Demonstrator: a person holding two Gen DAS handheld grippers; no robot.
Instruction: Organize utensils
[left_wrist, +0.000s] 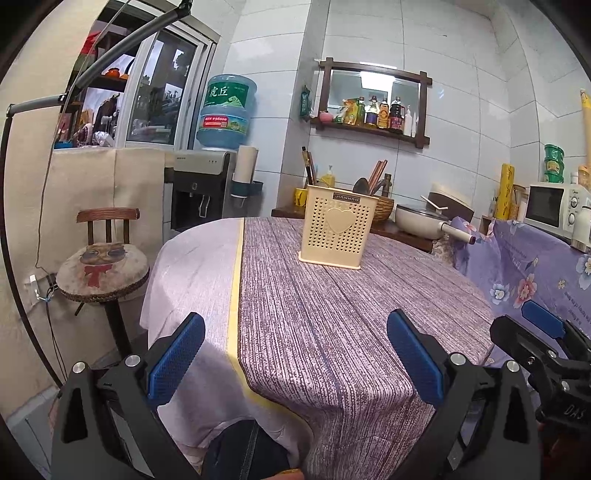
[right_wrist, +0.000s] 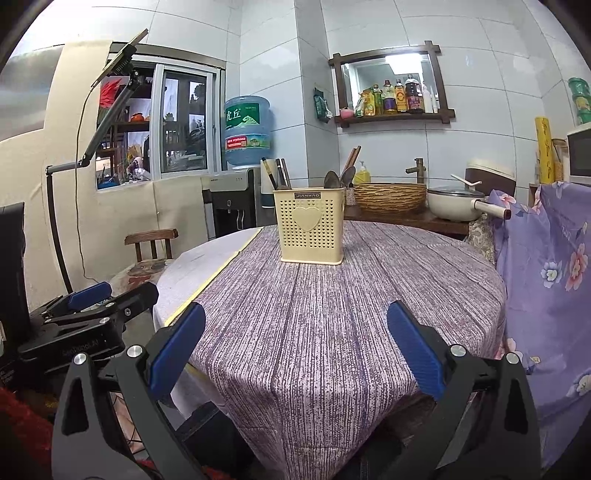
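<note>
A cream perforated utensil holder (left_wrist: 336, 227) with a heart on its front stands upright on the round table (left_wrist: 325, 317); it also shows in the right wrist view (right_wrist: 311, 227). Dark chopsticks (right_wrist: 275, 173) stand in its left side and metal spoons (right_wrist: 338, 177) in its right side. My left gripper (left_wrist: 295, 354) is open and empty, low at the table's near edge. My right gripper (right_wrist: 295, 350) is open and empty, also at the near edge. The right gripper shows in the left wrist view (left_wrist: 543, 325); the left gripper shows in the right wrist view (right_wrist: 88, 295).
A purple striped cloth (right_wrist: 332, 314) covers the table. A wooden chair (left_wrist: 105, 269) stands to the left. Behind are a water dispenser (left_wrist: 207, 192), a woven basket (right_wrist: 389, 195), a lidded pot (right_wrist: 458, 203) and a microwave (left_wrist: 554, 206). A floral cloth (right_wrist: 554, 277) hangs at right.
</note>
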